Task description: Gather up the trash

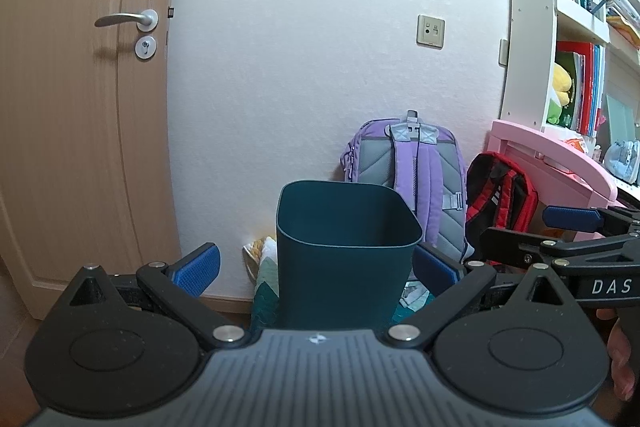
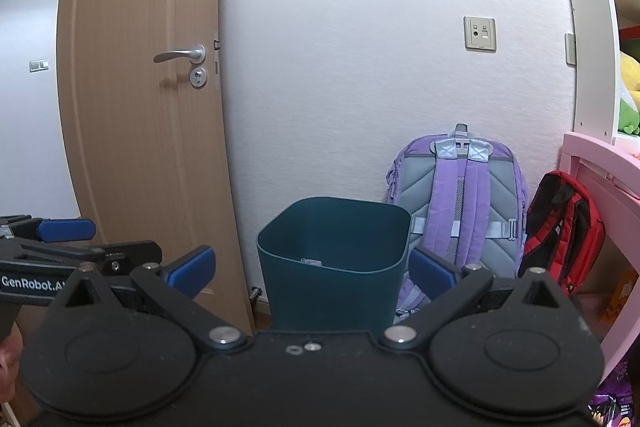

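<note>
1. Plainly, both tools are spread wide and hold nothing: the left gripper (image 1: 316, 267) and the right gripper (image 2: 312, 269) each frame the dark teal bin (image 1: 344, 251) between their blue pads without touching it.
2. The bin stands upright on the floor against the white wall (image 1: 300, 67), just beside the purple backpack (image 1: 412, 179), with the wooden door (image 1: 80, 107) to its left. A small pale scrap (image 2: 311, 261) lies low inside it in the right wrist view; I cannot tell what it is.
3. Likely trash sits in the crumpled paper and wrappers (image 1: 260, 255) at the bin's left foot, pressed between bin and wall. A reach for them could shove the bin sideways or tip it, because the gap looks tight.
4. The 2 grippers hang close side by side. If both go for the same scrap, their arms may knock together.
5. Thin, soft paper may slip out of wide pads unless the jaws close fully on a bunched part.
6. The backpack straps and the red bag (image 1: 500, 195) stand near the bin's right side. A careless closing there could snag a strap instead of rubbish.
7. Releasing from too far to 1 side could drop the piece outside the rim.
</note>
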Available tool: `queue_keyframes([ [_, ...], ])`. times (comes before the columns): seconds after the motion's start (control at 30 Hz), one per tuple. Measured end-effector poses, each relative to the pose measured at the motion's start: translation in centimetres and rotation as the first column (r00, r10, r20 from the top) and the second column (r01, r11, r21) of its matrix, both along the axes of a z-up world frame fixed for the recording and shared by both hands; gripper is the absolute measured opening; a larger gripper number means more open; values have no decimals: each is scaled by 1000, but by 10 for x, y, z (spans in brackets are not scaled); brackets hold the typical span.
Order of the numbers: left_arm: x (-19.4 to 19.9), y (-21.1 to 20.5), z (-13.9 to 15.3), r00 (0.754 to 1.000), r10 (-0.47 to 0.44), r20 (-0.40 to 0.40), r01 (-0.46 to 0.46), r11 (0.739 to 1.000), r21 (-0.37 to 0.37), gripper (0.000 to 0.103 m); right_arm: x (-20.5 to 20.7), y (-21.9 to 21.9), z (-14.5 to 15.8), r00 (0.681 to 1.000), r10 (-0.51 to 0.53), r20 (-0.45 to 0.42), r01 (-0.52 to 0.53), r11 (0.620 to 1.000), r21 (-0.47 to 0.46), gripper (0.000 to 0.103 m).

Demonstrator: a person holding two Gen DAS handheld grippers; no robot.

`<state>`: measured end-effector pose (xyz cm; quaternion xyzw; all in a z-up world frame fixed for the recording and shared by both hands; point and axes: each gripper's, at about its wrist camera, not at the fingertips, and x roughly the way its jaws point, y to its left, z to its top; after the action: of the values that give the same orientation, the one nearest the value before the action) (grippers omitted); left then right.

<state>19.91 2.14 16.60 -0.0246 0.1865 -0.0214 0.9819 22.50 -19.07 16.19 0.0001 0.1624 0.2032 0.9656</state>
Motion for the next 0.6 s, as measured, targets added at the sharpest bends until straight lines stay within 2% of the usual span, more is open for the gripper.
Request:
queue_keyframes([
  [0.6,-6,-3,1,1000,18,18,-19,1000,18,103,-2,-1,-2,1000,-5,6,5,1000,6,103],
])
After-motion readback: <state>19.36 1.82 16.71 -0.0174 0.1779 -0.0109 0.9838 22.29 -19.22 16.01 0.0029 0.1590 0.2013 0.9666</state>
